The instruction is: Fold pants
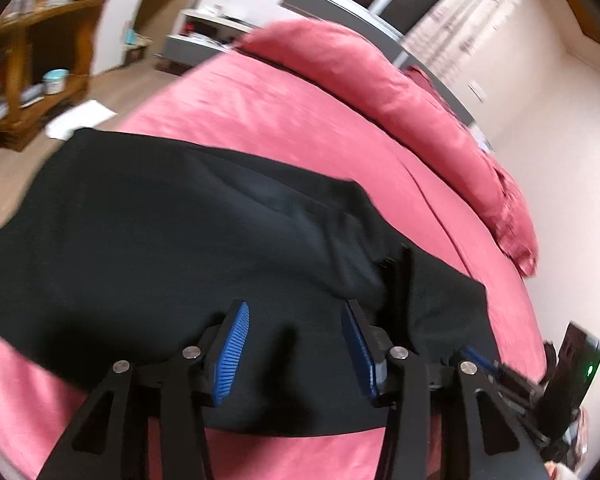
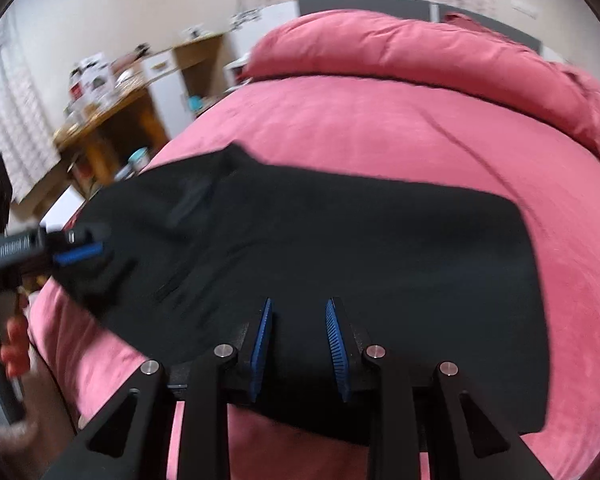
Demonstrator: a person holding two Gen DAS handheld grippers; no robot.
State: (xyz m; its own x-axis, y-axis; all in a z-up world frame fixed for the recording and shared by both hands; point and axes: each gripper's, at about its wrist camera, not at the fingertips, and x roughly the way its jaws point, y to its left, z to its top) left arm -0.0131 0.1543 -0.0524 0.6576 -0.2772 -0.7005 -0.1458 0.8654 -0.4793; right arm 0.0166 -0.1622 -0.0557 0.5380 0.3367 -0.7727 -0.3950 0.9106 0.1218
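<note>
hovering over black pants [image 2: 339,248] spread on a pink bed [image 2: 379,128], both grippers empty.

the pants lay flat across the near part of the bed cover, well short of the pillows [image 2: 439,52] at the far end, likely so a fold could be made on a broad soft surface. the left gripper [image 1: 296,344] hung above the near edge with its jaws spread wide and nothing between them. the right gripper [image 2: 300,344] was also parted and unloaded, just over the cloth near its right end. both seemed placed to take the near hem; motion blur hid finer creases.
</note>
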